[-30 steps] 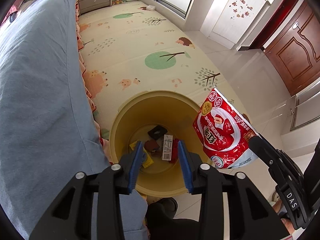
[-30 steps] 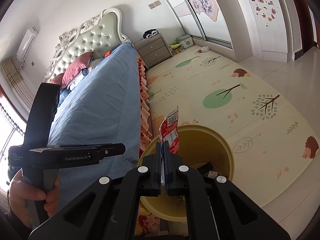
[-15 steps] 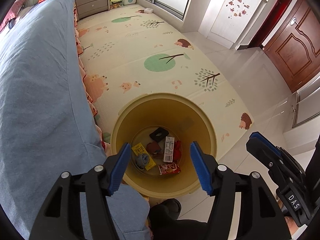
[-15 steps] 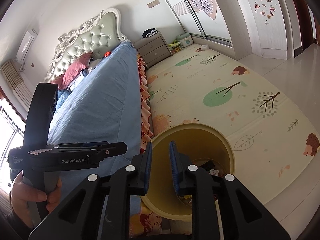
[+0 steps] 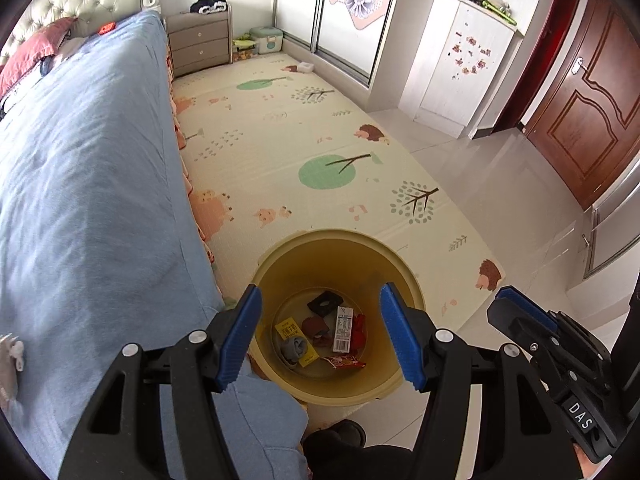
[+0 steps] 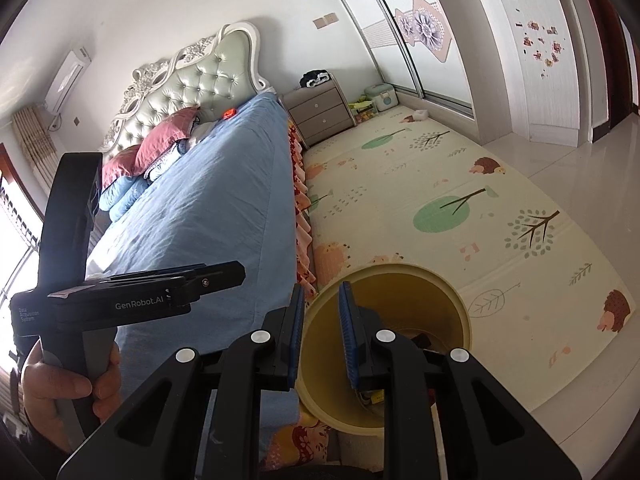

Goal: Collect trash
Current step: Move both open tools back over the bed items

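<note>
A yellow bin (image 5: pixel 404 280) stands on the floor beside the bed and also shows in the right wrist view (image 6: pixel 448 296). Several wrappers lie in its bottom, among them a red snack bag (image 5: pixel 344 361), a white carton (image 5: pixel 343 329) and a yellow packet (image 5: pixel 290 330). My left gripper (image 5: pixel 320 334) is wide open and empty above the bin. My right gripper (image 6: pixel 322 334) is open and empty over the bin's near rim; it also shows in the left wrist view (image 5: pixel 520 312). A small red thing (image 6: pixel 229 113) lies on the bed near the pillows.
A bed with a blue sheet (image 5: pixel 80 184) fills the left. A patterned play mat (image 5: pixel 304 144) covers the floor beyond the bin. A nightstand (image 5: pixel 199 42), a white cabinet (image 5: pixel 460 64) and a brown door (image 5: pixel 584 104) stand further off.
My right gripper opened and let go of the red snack bag, which now lies in the bin. My left gripper opened wider. Both grippers rose and tilted up.
</note>
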A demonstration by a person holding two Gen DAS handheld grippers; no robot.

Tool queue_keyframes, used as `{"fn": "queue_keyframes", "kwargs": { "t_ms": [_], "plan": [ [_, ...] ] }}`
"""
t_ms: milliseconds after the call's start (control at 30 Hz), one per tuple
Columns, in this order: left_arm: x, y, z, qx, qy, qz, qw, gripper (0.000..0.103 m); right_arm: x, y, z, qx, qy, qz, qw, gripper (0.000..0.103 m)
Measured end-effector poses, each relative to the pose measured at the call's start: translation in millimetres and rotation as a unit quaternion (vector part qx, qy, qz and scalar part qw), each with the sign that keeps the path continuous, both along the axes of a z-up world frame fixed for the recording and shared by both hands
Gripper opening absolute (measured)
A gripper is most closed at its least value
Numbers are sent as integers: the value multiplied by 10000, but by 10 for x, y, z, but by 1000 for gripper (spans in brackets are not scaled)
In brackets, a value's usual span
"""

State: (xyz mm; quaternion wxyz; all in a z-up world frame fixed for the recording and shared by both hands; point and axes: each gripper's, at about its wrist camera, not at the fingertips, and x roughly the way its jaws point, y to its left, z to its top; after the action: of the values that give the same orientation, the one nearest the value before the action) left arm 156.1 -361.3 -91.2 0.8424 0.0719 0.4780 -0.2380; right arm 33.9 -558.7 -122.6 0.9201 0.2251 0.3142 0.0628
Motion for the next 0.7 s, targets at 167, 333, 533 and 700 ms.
{"fn": "queue_keyframes", "kwargs": {
  "t_ms": [167, 333, 533, 700],
  "plan": [
    [-266, 468, 441, -261, -615, 244, 9975, 62, -66, 390, 314, -172, -271, 406, 9987, 18],
    [-479, 1222, 709, -276, -1009, 857, 9908, 68, -44, 987, 578, -304, -521, 1014, 9930, 18],
    [-608, 2375, 902, -122, -1298, 1937, 9724, 71, 73, 1832, 807, -488, -706, 1826, 9794, 18],
    [-625, 3274, 908, -102, -1236, 2837, 9509, 72, 199, 2517, 939, -606, -776, 2387, 9661, 22]
  ]
}}
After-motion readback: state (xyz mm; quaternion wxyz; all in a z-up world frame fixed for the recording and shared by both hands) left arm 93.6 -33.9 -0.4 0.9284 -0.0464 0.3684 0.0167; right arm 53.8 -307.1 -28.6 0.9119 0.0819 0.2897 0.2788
